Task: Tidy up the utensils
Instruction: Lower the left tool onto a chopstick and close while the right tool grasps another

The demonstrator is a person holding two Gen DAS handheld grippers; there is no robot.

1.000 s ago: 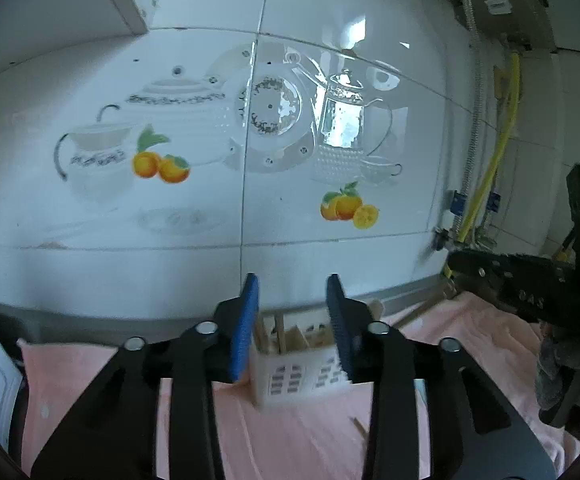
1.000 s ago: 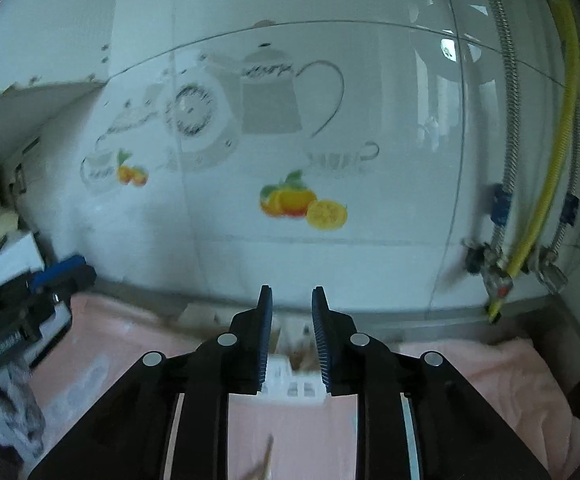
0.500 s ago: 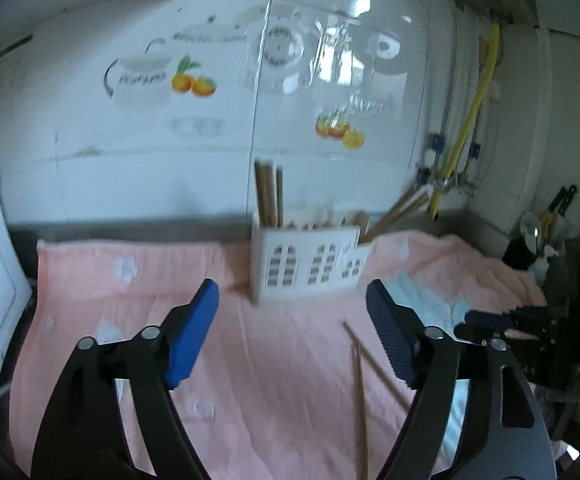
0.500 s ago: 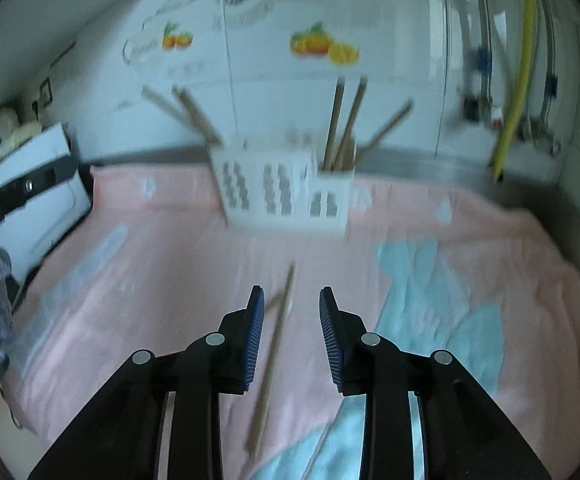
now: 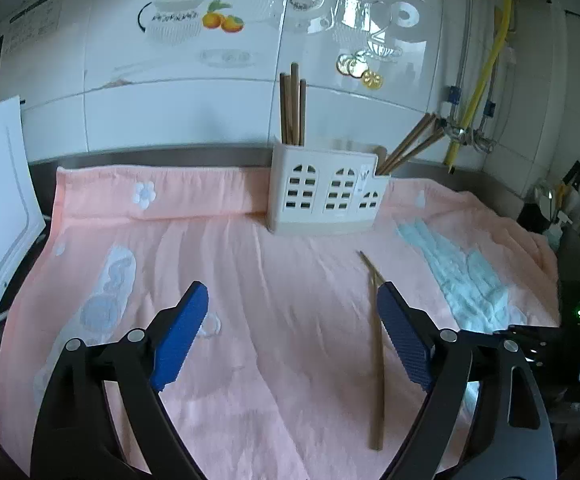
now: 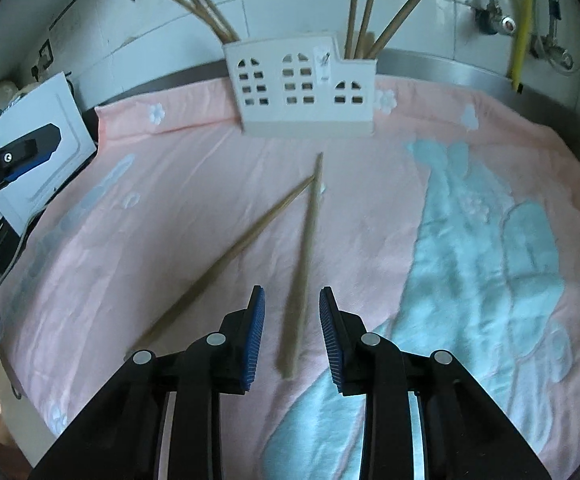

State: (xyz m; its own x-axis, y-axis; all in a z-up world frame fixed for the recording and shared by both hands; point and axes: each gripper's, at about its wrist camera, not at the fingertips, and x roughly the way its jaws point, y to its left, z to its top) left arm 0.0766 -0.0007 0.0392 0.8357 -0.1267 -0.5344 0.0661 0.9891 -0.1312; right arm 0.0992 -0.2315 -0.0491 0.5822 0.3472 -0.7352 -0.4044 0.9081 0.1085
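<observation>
- Step in hand: approach for pickup — two loose chopsticks lie on the pink towel [image 6: 170, 168], rest of the set already standing in the white holder [image 6: 301, 88].
- Right gripper [image 6: 291, 324] low over the towel, jaws a little apart, nothing pinched; the near chopstick [image 6: 303, 256] runs up between its blue pads, butt end just ahead of them, not touched as far as I can tell.
- Second chopstick [image 6: 230, 252] lies angled to the left; the two tips meet near the holder.
- Left gripper [image 5: 291, 332] jaws opening, spread wide, empty; in its view one chopstick [image 5: 377, 360] lies just inside the right-hand pad.
- Holder at the towel's back edge by the tiled wall, sticks in the left and right compartments.
- Next move, my guess: right gripper drops lower, closes on the near chopstick, lifts, tips it upright into a compartment — thin stick on soft cloth, so the pads need to get right down to the fabric.
</observation>
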